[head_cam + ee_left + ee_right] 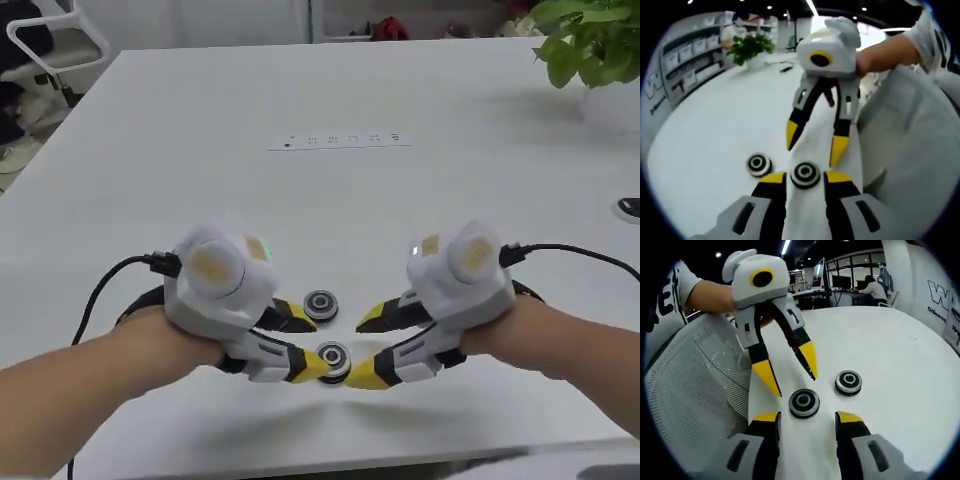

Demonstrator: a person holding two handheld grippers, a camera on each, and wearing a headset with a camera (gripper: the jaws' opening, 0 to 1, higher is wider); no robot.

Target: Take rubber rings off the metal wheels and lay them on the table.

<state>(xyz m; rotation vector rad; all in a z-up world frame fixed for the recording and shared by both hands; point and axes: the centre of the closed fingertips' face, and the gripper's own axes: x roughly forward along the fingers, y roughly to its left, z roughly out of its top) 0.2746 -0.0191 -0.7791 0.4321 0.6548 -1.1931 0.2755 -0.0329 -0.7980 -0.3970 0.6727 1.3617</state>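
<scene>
Head view: left tool and right tool both open, tips facing each other over table. Near wheel between them; far wheel at 12 o'clock from it.
Left gripper view: near wheel between own spread jaws, far wheel at 9 o'clock.
Right gripper view: near wheel just ahead of own spread jaws, far wheel at 2 o'clock.

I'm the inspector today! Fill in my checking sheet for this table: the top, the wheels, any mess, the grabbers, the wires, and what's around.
Surface: white table, flat and matte.
Job's things: two metal wheels; near wheel between the gripper tips, far wheel just behind it; dark rings look still on both.
Clutter: printed strip; small black object at the table's right edge.
Grippers: left gripper open; right gripper open; both point at the near wheel.
Cables: left cable, right cable, both black.
Surroundings: plant; chair.
</scene>
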